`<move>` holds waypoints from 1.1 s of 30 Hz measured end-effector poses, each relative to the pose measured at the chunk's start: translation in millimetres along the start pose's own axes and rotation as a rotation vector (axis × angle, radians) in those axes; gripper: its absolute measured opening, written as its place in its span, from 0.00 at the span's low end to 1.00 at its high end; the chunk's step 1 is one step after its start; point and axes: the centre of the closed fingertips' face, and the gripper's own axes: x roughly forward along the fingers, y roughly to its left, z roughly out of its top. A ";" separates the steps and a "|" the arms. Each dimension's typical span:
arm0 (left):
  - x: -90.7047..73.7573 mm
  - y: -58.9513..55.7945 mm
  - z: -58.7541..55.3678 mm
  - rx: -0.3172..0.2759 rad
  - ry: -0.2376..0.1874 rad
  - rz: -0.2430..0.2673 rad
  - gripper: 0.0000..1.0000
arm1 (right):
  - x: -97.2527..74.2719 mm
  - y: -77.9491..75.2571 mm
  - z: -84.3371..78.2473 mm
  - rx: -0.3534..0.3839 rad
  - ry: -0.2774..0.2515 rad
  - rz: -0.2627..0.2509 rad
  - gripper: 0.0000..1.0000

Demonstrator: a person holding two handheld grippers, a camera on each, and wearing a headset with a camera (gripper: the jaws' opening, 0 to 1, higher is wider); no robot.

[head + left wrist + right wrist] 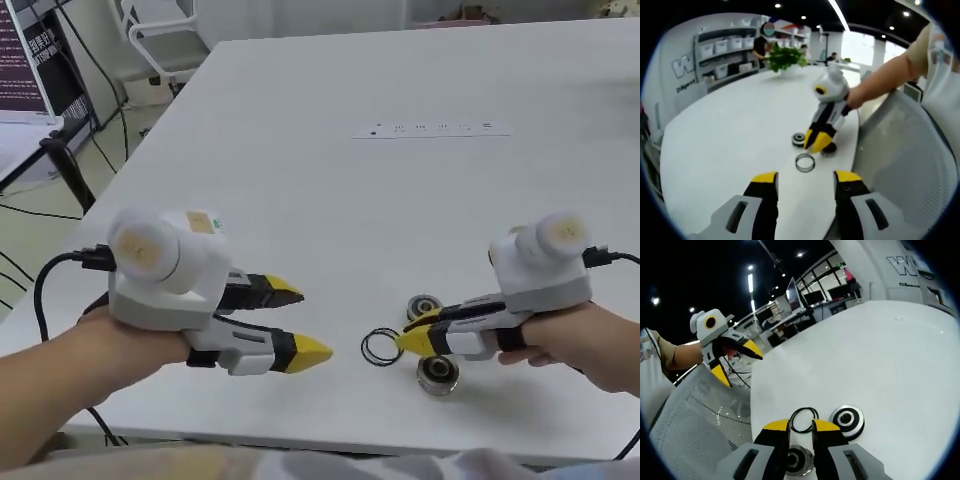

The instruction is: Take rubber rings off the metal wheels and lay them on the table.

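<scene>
Thin black rubber rings lie flat on the white table. Two metal wheels rest beside them, one just beyond and one nearer the table's edge. My right gripper hovers with its tips at the rings, jaws a narrow gap apart with nothing pinched; the nearer wheel shows through the gap beneath it. My left gripper is held wide open and empty, a short way left of the rings.
A flush socket panel sits in the table's far middle. The table's near edge runs just below both grippers. A mesh office chair stands close beside the table. Cables and another chair are on the floor at left.
</scene>
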 end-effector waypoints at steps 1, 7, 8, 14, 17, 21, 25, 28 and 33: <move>0.0 0.0 0.4 0.000 0.000 0.000 0.45 | -1.0 1.3 1.4 -0.003 -0.005 0.003 0.15; 2.3 0.9 0.3 0.005 0.008 -0.003 0.45 | -9.3 2.1 5.9 -0.018 -0.034 -0.002 0.18; 2.7 0.9 0.8 0.005 0.008 -0.004 0.45 | -10.6 1.8 6.0 -0.020 -0.037 -0.004 0.18; 5.4 3.0 4.2 0.013 0.012 -0.005 0.46 | -21.7 -1.3 9.4 -0.023 -0.061 -0.018 0.21; 8.7 4.3 7.6 0.016 0.012 -0.009 0.46 | -27.8 -5.6 11.8 -0.026 -0.073 -0.033 0.22; 12.2 5.1 13.9 0.020 0.009 -0.019 0.46 | -34.6 -11.2 13.8 -0.026 -0.087 -0.053 0.24; 17.0 7.1 18.9 0.033 0.011 -0.019 0.46 | -41.3 -17.6 13.0 -0.025 -0.102 -0.075 0.25; 21.0 8.8 20.3 0.036 0.014 -0.022 0.46 | -46.0 -23.8 11.3 -0.026 -0.109 -0.096 0.26; 30.4 9.3 20.7 0.043 0.021 -0.031 0.46 | -50.4 -31.1 9.3 -0.039 -0.109 -0.124 0.28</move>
